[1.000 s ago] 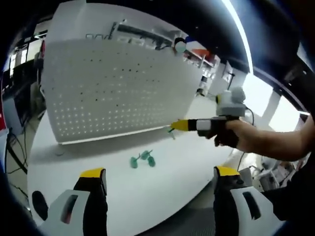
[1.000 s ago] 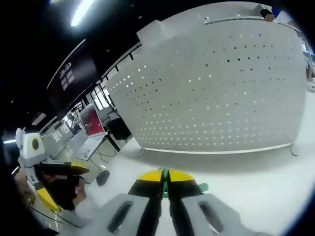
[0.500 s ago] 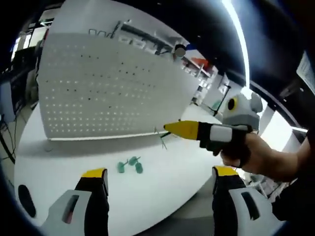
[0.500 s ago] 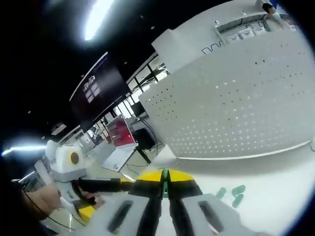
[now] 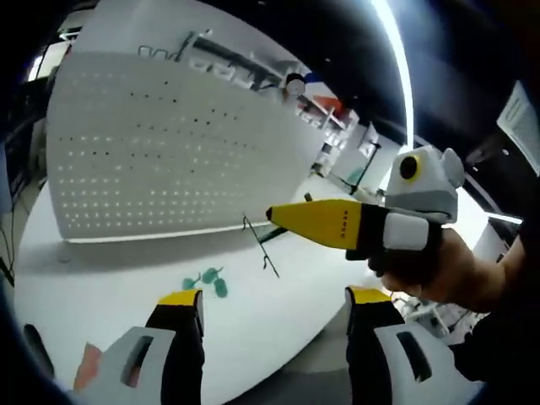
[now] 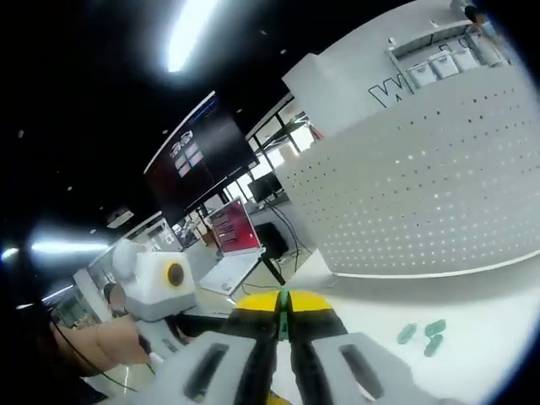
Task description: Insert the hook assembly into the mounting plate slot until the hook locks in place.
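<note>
two grippers, one thin hook held off the table

two yellow-tipped jaws of the right gripper (image 6: 283,305) are pressing together on a thin green-and-dark wire piece, the hook assembly (image 5: 260,247). in the left gripper view that same right gripper (image 5: 274,213) is coming in from the right, gripped by a person's hand (image 5: 439,270), and the hook is hanging from its pointed tip, dangling down toward the white table (image 5: 253,312) without touching it. the hook is sitting in front of the lower edge of the white perforated mounting plate (image 5: 169,152), which is standing upright on the table; whether the hook is touching the plate cannot be told.

the left gripper (image 5: 274,308) is showing its two jaws spread wide apart, nothing between them, hovering over the table's near edge. a few small green pieces (image 5: 207,281) are lying loose on the table, between the plate and the left gripper's jaws, below and left of the hanging hook. in the right gripper view the green pieces (image 6: 424,334) are lying to the right of the closed jaws, near the foot of the plate (image 6: 439,186).
</note>
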A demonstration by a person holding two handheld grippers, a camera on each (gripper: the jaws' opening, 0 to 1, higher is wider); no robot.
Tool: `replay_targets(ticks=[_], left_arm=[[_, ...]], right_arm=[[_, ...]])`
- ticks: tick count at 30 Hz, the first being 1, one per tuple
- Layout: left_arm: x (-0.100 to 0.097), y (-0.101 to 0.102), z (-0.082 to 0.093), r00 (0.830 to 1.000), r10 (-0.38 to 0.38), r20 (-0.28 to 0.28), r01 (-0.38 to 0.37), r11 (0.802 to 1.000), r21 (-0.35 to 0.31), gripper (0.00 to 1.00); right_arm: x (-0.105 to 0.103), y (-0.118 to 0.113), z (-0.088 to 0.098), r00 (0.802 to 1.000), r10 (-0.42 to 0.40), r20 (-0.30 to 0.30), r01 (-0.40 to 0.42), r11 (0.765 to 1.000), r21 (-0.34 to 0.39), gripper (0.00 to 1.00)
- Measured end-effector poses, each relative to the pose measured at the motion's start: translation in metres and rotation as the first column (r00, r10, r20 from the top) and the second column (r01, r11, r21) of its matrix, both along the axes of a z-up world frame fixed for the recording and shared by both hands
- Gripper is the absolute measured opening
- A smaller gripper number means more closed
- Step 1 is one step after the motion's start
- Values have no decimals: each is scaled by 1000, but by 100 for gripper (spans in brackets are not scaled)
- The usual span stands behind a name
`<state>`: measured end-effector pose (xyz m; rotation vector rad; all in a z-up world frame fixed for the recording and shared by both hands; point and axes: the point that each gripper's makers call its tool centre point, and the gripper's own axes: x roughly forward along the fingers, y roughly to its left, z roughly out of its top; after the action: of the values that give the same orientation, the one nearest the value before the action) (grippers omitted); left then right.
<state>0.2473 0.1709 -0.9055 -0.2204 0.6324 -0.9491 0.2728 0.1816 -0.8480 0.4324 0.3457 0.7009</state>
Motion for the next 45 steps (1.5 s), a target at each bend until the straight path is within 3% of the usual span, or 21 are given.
replay_targets(ticks=[4,9,14,18,24,34,45], left_arm=[[-4,-4,7,999,-14,-34,12,998,-60,51],[0,0,13,1000,7,-28,-9,996,-85,45],[5,2,31,999,42,-25,-46,984,-170,39],[6,3,37,999,45,1,-44,984,-174,26],[4,2,44,999,41,-16,-44,975,-220,15],[-4,2,57,997,22,-75,-44,948,-314,8],[-7,2,57,997,18,-79,-42,947,-317,5]], right_arm=[[-6,4,3,1000,14,10,-14,1000,-7,0],[-11,9,6,999,25,29,-24,999,-24,0],[-16,11,15,998,23,63,-21,999,-37,0],[-16,9,20,996,14,85,-10,999,-47,0],[-18,7,23,995,4,95,0,999,-49,0],[-26,9,35,988,-3,152,15,997,-74,0],[-32,12,37,975,4,221,30,989,-148,1]])
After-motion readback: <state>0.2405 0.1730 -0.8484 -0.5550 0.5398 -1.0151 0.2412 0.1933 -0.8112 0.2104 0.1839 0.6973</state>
